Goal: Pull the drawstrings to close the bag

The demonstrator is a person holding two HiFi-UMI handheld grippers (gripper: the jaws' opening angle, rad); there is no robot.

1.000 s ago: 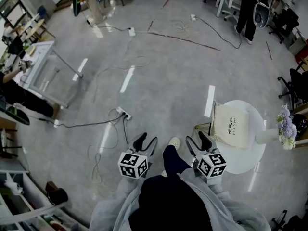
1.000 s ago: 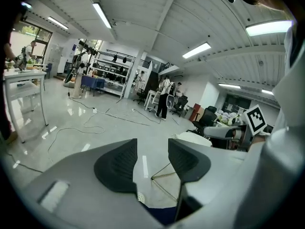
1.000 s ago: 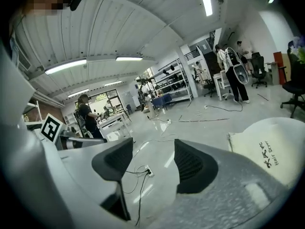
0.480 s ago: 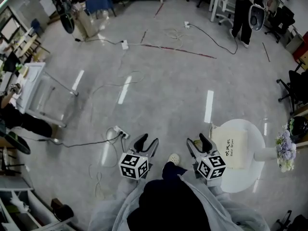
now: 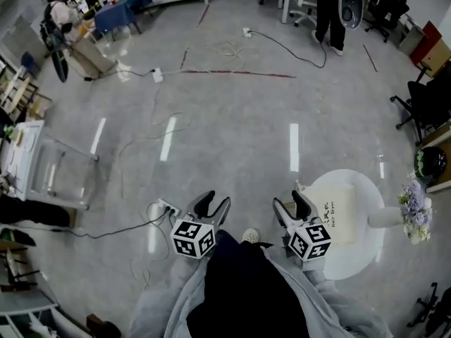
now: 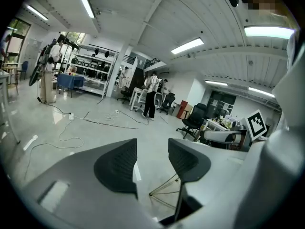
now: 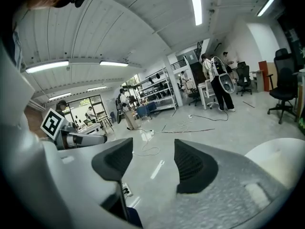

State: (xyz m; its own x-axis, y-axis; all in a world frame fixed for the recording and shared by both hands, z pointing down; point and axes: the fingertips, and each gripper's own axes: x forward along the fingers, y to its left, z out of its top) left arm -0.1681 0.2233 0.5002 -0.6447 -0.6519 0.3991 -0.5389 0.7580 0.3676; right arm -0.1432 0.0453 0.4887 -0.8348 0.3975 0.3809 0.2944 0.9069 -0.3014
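Observation:
A cream drawstring bag (image 5: 330,206) with dark print lies flat on a round white table (image 5: 366,243) at the right of the head view. My right gripper (image 5: 292,207) is held just left of the table's edge, near the bag's left side, open with nothing between its jaws. My left gripper (image 5: 212,205) hangs over the floor farther left, also open and empty. In the right gripper view the table's rim (image 7: 279,151) shows at the right, and the jaws (image 7: 152,163) point out across the room. In the left gripper view the gripper (image 6: 152,161) looks over the floor toward the table (image 6: 224,137).
A bunch of pale flowers (image 5: 412,210) stands at the table's right. A power strip (image 5: 161,208) and cables (image 5: 162,129) lie on the grey floor. A glass-topped table (image 5: 49,171) stands at the left. A person (image 5: 328,13) stands far back, and office chairs (image 5: 426,104) are at the right.
The head view has swung upward and forward, so the table and bag sit lower and nearer my right gripper. Both grippers keep the same spread.

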